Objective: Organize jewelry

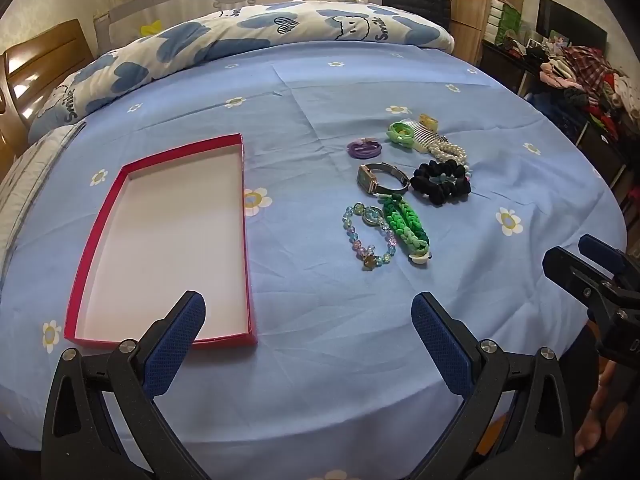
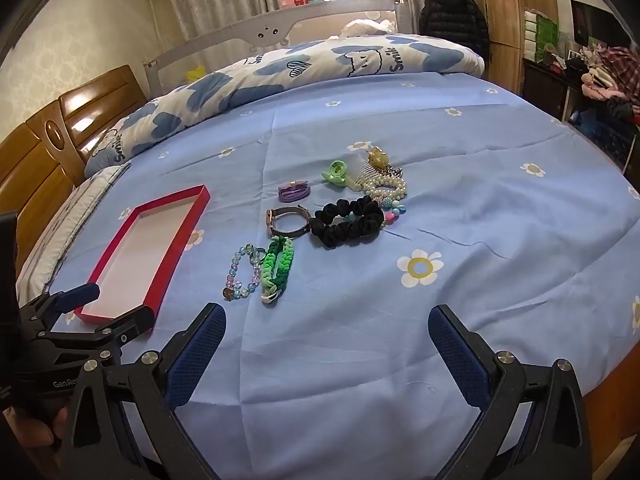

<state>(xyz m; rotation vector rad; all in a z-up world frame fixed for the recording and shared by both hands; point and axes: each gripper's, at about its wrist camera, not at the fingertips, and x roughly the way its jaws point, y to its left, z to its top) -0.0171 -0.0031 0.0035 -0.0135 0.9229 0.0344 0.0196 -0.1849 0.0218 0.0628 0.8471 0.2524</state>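
Note:
An empty red box (image 1: 160,320) (image 2: 176,236) with a white inside lies on the blue bedsheet, left of a cluster of jewelry. The cluster holds a glass bead bracelet (image 1: 368,236) (image 2: 242,272), a green braided band (image 1: 406,226) (image 2: 278,270), a watch (image 1: 382,178) (image 2: 286,222), a black scrunchie (image 1: 440,182) (image 2: 348,222), a purple hair tie (image 1: 364,148) (image 2: 295,191), a green clip (image 1: 400,131) (image 2: 336,172), a comb (image 1: 422,136) (image 2: 374,172) and pearls (image 1: 450,154) (image 2: 386,188). My left gripper (image 1: 308,316) (image 2: 104,304) is open and empty near the box's near end. My right gripper (image 2: 326,324) (image 1: 580,256) is open and empty, short of the cluster.
A rolled blue-and-white quilt (image 1: 240,36) lies along the far side of the bed. A wooden headboard (image 2: 48,136) is at the left. A cluttered dark cabinet (image 1: 568,80) stands to the right of the bed. The bed's near edge is just below the grippers.

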